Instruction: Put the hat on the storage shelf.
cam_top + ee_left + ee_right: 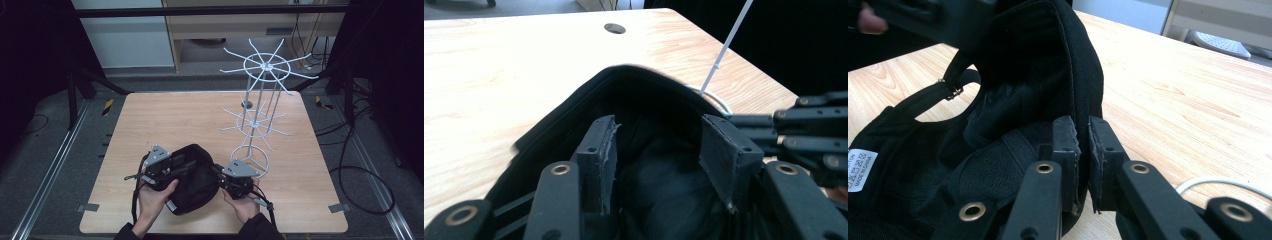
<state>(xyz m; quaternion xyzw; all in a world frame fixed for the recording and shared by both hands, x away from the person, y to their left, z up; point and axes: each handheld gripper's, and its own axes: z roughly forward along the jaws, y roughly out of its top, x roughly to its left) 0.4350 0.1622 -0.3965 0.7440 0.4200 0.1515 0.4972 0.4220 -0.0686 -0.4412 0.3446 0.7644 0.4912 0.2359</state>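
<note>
Wooden table (165,120): bears all items. White wire rack (260,107): stands upright just beyond the right gripper (231,176), base ring near it, touching nothing.

Black cap (192,180): lies upside down between the two grippers, hollow facing up, white label (858,170) and rear strap (955,80) showing inside.

Right gripper: jaws drawn narrow, clamped on the cap's edge, fabric pinched between the pads. Grip appears sound.

Left gripper (659,155): jaws stand apart inside the cap's hollow, pads pressing on nothing; cloth lies below and around them, not gripped.

Assessment: the step in hand looks to be taking a second hold on the cap, likely for hanging on the rack. Recommended: keep the right clamp firm, settle the left jaws over the opposite rim and close on one layer only, clear of the strap, before lifting.
</note>
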